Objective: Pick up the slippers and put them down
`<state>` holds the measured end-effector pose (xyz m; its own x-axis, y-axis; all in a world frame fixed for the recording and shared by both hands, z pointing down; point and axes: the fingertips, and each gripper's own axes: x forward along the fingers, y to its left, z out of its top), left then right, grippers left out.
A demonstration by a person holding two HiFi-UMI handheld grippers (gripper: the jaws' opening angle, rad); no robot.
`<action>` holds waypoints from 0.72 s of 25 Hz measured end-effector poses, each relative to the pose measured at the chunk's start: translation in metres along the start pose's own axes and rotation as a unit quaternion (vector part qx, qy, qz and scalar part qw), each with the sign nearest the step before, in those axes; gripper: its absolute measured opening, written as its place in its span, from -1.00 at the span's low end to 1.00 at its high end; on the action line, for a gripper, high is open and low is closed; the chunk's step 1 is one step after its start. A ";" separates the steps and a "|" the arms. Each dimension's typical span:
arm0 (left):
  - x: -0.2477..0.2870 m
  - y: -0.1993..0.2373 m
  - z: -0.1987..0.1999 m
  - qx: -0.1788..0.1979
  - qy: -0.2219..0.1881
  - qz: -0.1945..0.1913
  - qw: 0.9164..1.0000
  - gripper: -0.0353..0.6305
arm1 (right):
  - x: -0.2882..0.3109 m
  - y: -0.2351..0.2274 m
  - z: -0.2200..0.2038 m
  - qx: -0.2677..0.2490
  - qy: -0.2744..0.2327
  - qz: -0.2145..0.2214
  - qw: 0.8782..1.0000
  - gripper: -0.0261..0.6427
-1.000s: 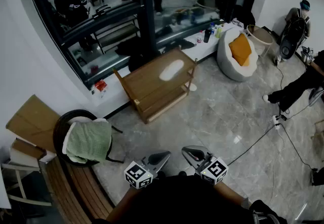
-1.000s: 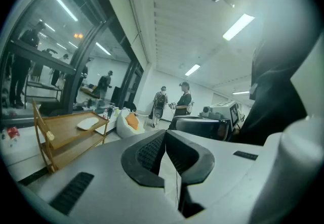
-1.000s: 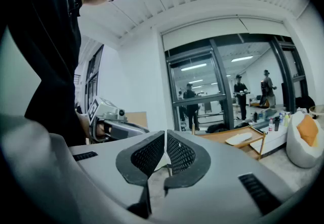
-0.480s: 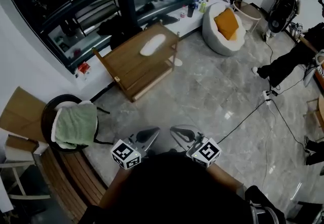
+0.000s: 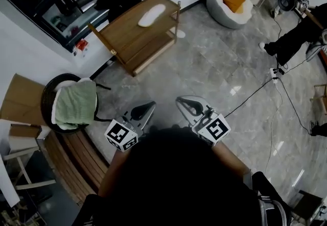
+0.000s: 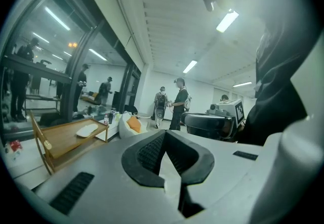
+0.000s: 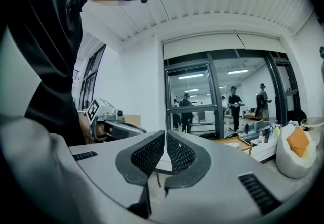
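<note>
Head view: slipper point(image 5: 152, 15) on table point(image 5: 125, 44), well ahead, long axis slanting away rightward. Left gripper point(image 5: 149, 103) in line, judged nearer than right gripper point(image 5: 180, 100). Both pairs of jaws pressed together, holding nothing.

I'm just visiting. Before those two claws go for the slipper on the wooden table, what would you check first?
1. Left gripper free: ok, jaws together, nothing between them.
2. Right gripper free: ok, jaws together, empty.
3. Slipper in sight: ok, it lies on the wooden table.
4. Slipper within reach: not ok, the table stands far across the floor.
5. Second slipper found: cannot tell, the white thing by the table's corner is too small.
</note>
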<state>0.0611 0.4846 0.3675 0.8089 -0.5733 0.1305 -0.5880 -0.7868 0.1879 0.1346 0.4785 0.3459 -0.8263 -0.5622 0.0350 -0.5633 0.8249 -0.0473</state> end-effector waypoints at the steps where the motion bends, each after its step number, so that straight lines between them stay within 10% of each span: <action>1: 0.000 0.000 -0.002 -0.003 0.001 0.004 1.000 -0.86 | -0.004 -0.002 -0.001 -0.001 0.000 0.003 1.000 -0.84; 18: -0.006 0.050 0.001 -0.024 0.001 0.049 0.998 -0.86 | 0.021 -0.052 -0.024 0.038 0.034 -0.008 0.999 -0.84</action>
<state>0.0266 0.4490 0.3749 0.7474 -0.6464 0.1535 -0.6635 -0.7148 0.2210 0.1462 0.4255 0.3735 -0.8161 -0.5685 0.1033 -0.5777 0.8072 -0.1212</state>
